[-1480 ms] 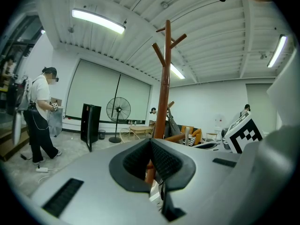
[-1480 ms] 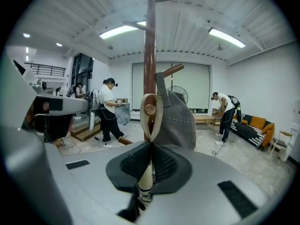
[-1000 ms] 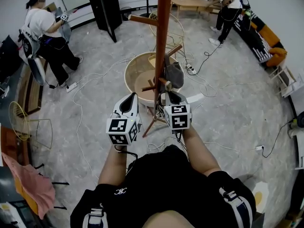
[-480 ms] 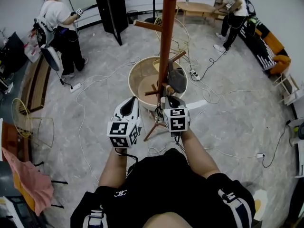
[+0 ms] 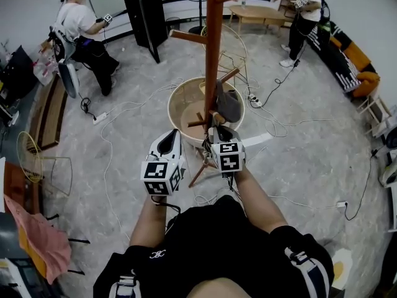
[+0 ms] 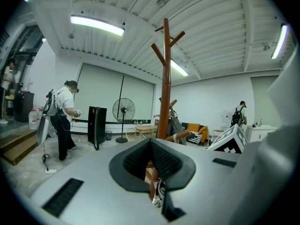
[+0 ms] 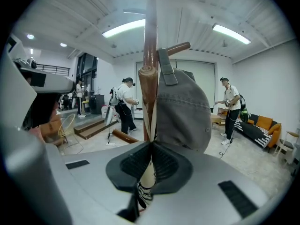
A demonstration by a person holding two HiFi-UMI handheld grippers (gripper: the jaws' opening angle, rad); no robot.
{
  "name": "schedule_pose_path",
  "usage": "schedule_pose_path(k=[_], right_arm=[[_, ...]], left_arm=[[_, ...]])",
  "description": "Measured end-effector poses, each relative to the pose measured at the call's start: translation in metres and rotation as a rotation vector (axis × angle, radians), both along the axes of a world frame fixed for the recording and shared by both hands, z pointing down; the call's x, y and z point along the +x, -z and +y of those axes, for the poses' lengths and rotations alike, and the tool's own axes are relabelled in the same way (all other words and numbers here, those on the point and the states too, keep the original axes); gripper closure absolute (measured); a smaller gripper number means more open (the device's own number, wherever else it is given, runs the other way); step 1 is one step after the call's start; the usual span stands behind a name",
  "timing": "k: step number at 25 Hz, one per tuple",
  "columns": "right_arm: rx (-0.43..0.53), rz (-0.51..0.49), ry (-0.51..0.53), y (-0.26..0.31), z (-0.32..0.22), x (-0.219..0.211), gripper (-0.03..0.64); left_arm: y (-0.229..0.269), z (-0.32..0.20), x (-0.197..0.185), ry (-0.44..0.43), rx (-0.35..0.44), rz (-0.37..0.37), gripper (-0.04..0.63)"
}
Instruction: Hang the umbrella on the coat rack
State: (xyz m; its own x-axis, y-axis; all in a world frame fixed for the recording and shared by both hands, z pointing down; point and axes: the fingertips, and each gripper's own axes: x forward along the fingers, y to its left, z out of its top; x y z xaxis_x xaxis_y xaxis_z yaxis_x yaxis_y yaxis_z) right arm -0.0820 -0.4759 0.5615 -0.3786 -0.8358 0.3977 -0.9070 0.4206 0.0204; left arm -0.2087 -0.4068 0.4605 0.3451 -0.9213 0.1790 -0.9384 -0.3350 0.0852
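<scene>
Straight ahead of your right gripper there is no free room: the coat rack pole stands just beyond its jaws, the umbrella pinched in them lies up against it, and the grey cap hangs just to the right, filling that side. A short peg angles out above the cap. Left of the pole the air is open over the round wooden tub, up to the long peg. Your left gripper, jaws together and bare, has clear space ahead, with the pole off to its right. Low down, the rack's legs and loose cables crowd the floor
</scene>
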Motion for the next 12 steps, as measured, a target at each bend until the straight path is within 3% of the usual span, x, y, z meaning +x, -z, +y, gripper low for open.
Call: schedule_pose_path(k=[8,12], right_arm=[[0.023,-0.009,0.029,0.001,0.004,-0.004,0.581],[0.088,-0.04,0.033,0.013,0.012,0.0,0.572]], left_arm=[[0.001,0.005,0.011,-0.013,-0.003,-0.009,0.58],[0.002,0.01,0.016,-0.022,0.002,-0.011,0.58]])
